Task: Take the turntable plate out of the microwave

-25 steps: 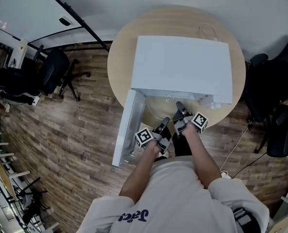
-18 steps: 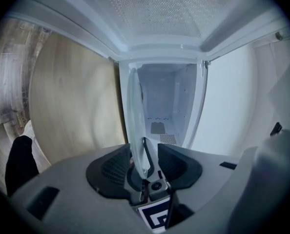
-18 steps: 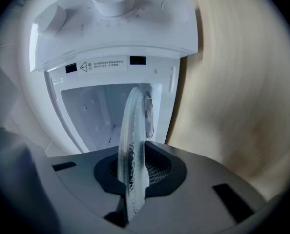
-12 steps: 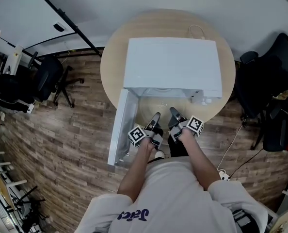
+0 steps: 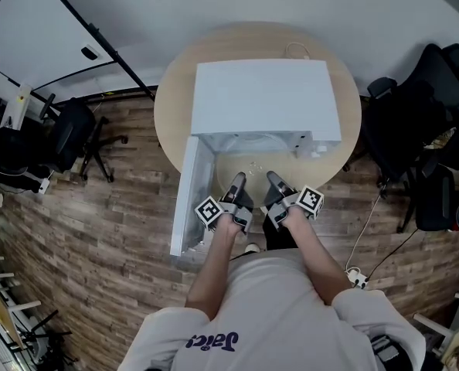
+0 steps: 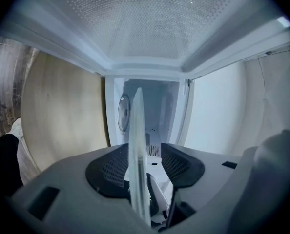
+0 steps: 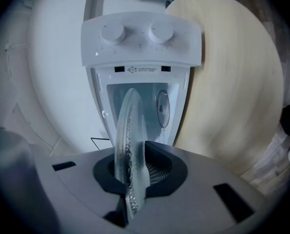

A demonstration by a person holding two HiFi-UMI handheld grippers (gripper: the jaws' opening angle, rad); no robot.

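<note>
A white microwave (image 5: 260,99) stands on a round wooden table (image 5: 171,99) with its door (image 5: 186,199) swung open to the left. The clear glass turntable plate (image 7: 128,130) is outside the cavity, held in front of the opening. My right gripper (image 7: 135,177) is shut on the plate's rim. In the left gripper view the plate (image 6: 137,145) shows edge-on between the pads of my left gripper (image 6: 146,168). Its jaws are closing, with gaps on both sides of the glass. In the head view the left gripper (image 5: 236,182) and the right gripper (image 5: 273,179) sit side by side before the cavity.
The control panel with two knobs (image 7: 141,35) faces me beside the cavity. Black office chairs stand at the left (image 5: 71,130) and the right (image 5: 415,122). A cable (image 5: 359,269) lies on the wooden floor.
Both grippers have drawn back from the microwave opening toward the person and risen a little, bringing the plate out with them.
</note>
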